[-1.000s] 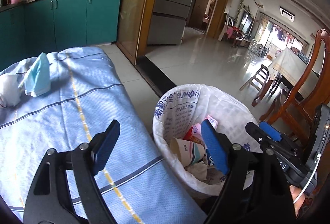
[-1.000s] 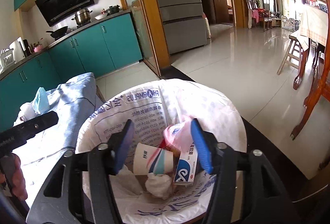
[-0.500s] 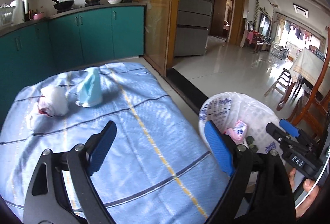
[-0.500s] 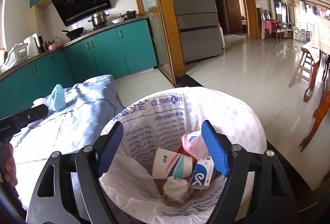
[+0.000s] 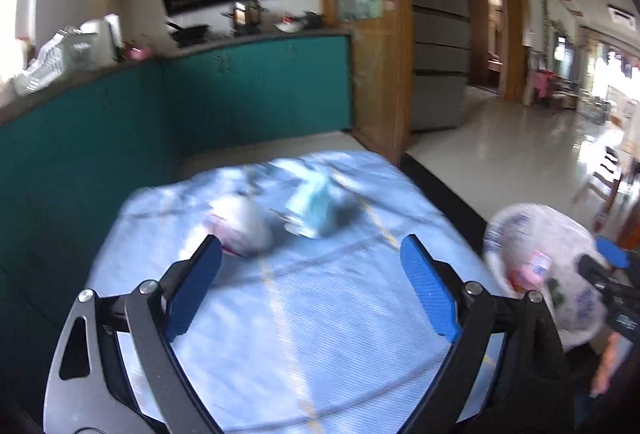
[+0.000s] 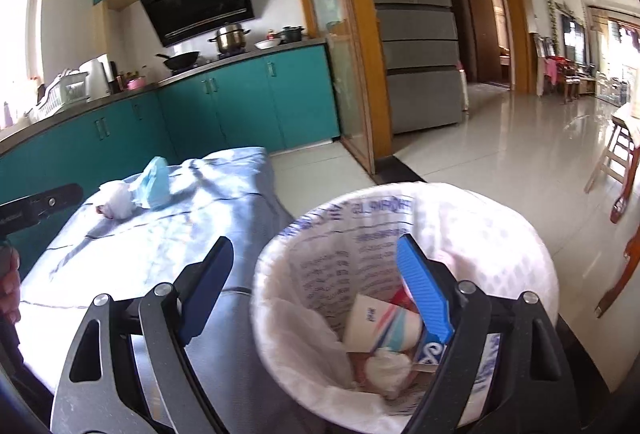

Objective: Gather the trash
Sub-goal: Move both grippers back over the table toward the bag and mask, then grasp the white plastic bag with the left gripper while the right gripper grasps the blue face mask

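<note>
Both the left gripper (image 5: 310, 284) and right gripper (image 6: 316, 288) gape wide and empty — a hasty grab could pinch the tablecloth (image 5: 300, 334) along with the tissue wad (image 5: 242, 230) or mask (image 5: 314, 210).

Light level: bright daylight indoors in both views.
Source: windows at far right and upper left, blown out to white.
Glare: the tiled floor (image 6: 500, 162) shines with pale reflections.
Shadows: soft, dappled patches on the blue cloth (image 6: 168, 234).
Blur: left wrist view smeared throughout; crumpled tissue (image 5: 240, 230) and blue mask (image 5: 316, 210) are indistinct.
Sharpness: right wrist view mostly crisp; the bin liner (image 6: 480, 230) rim is slightly soft.
Distortion: fisheye bends door frames; corners are black.
</note>
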